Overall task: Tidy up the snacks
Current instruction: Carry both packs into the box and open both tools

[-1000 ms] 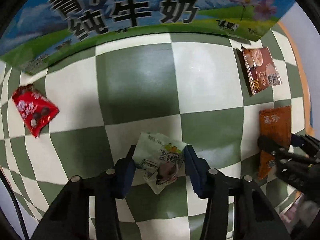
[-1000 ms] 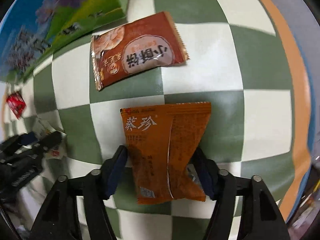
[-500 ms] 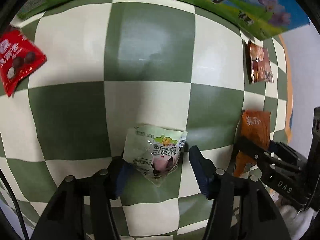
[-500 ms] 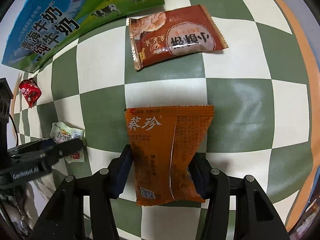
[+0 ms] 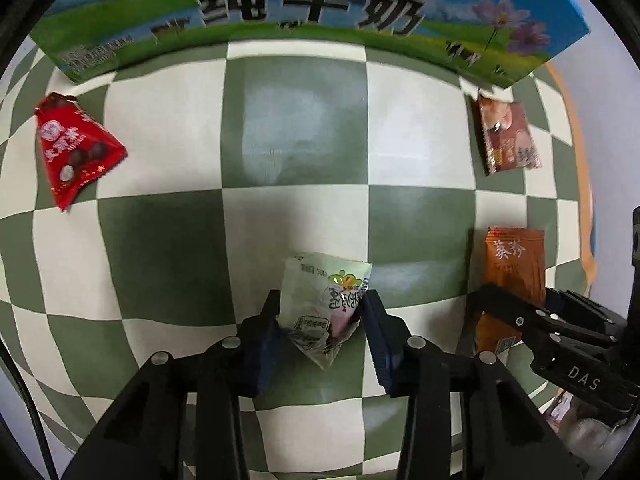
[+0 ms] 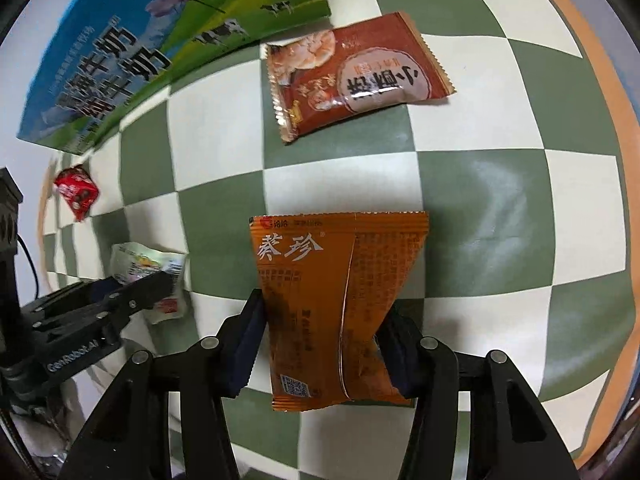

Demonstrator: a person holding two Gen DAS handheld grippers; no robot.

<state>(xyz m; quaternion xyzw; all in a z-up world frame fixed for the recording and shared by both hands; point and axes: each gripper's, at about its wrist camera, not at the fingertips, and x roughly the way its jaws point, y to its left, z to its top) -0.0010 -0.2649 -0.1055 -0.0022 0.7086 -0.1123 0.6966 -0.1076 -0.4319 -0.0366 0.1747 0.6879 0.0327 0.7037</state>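
A pale green snack packet (image 5: 320,280) hangs pinched between the pads of my left gripper (image 5: 322,300), which is shut on it and points straight down over the checkered cloth (image 5: 296,128). My right gripper (image 6: 323,304) is shut on an orange snack packet (image 6: 336,272), whose lower half is squeezed in at the waist. In the left wrist view the right gripper (image 5: 528,300) and orange packet (image 5: 514,256) sit at the right. The right wrist view has the left gripper (image 6: 140,284) and pale packet (image 6: 136,260) at the left.
A blue and green milk carton box (image 5: 320,12) lies along the far side. A red triangular snack packet (image 5: 72,152) rests at the left, and a brown snack packet (image 6: 360,76) lies near the box's right end. The table's orange edge (image 6: 592,80) curves along the right.
My left jaws spread off the pale packet for a moment, then shut on it again. The right jaws drew in and now pinch the orange packet more tightly.
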